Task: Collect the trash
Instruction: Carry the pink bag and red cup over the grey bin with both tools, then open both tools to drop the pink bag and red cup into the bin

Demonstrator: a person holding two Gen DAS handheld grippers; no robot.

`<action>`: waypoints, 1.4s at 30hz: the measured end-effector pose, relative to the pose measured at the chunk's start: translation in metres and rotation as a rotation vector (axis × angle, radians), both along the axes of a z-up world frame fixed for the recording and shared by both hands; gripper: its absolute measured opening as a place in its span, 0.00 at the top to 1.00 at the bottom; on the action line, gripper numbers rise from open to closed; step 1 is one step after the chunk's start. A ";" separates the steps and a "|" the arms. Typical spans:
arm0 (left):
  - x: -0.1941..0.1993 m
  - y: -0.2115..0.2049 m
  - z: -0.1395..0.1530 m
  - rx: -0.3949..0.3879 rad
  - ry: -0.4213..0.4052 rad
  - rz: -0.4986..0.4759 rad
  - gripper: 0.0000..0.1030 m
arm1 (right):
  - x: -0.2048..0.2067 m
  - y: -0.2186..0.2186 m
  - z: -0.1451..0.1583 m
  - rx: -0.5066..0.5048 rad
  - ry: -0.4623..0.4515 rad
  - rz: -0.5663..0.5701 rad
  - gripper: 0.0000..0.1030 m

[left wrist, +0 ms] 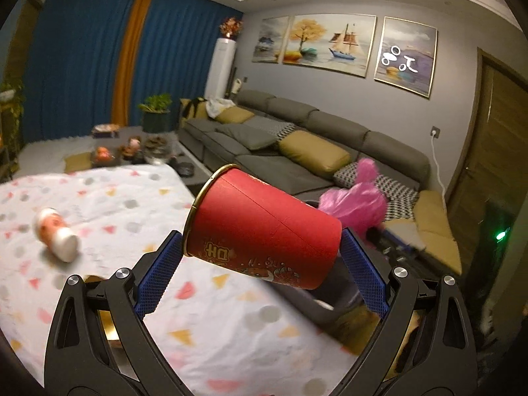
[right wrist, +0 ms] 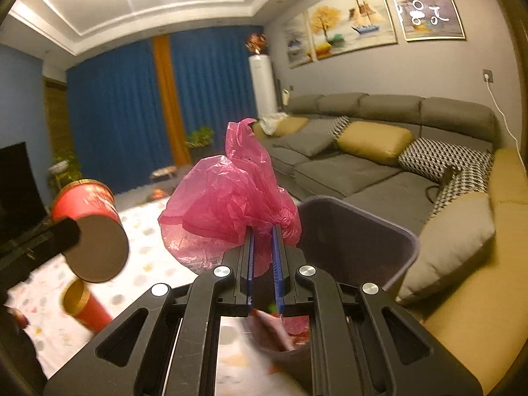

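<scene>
Left gripper (left wrist: 262, 247) is clamped end to end on a red canister (left wrist: 264, 227), held tilted in the air above the table (left wrist: 99, 198), near its right edge. Right gripper (right wrist: 263, 231) has its jaws pressed together on a pink bag (right wrist: 227, 204), raised just left of the bin (right wrist: 363, 231). The bin's near rim stands open and unobstructed, with the sofa (right wrist: 363, 171) close behind it. A small bottle (left wrist: 57, 237) lies on the table, well apart from the canister. A second red tube (right wrist: 85, 307) lies near the table's edge.

Motion blurs the small bottle (left wrist: 57, 239) on the tablecloth (left wrist: 132, 198).
</scene>
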State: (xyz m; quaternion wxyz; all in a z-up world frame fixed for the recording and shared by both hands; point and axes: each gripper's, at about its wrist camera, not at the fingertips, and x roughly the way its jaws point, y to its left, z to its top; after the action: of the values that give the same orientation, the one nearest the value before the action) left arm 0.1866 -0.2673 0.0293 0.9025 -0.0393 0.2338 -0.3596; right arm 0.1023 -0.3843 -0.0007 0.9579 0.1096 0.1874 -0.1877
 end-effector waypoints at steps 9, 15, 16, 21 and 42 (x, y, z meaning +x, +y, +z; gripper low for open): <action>0.018 -0.045 -0.024 0.016 0.053 -0.032 0.09 | 0.014 -0.037 -0.033 0.061 0.064 -0.037 0.89; 0.030 -0.065 -0.037 0.027 0.090 -0.047 0.09 | 0.021 -0.045 -0.043 0.075 0.086 -0.033 0.87; 0.032 -0.067 -0.039 0.030 0.094 -0.049 0.09 | 0.022 -0.046 -0.046 0.073 0.093 -0.032 0.85; 0.036 -0.080 -0.049 0.053 0.108 -0.065 0.09 | 0.024 -0.050 -0.048 0.058 0.107 -0.038 0.62; 0.037 -0.116 -0.074 0.125 0.145 -0.121 0.06 | -0.047 -0.074 -0.044 0.021 0.037 -0.225 0.43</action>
State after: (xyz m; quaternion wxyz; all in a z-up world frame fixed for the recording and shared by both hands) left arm 0.2238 -0.3837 -0.0449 0.8605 0.0054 0.3223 -0.3945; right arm 0.0550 -0.4587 -0.0449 0.9260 0.1364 0.1934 -0.2942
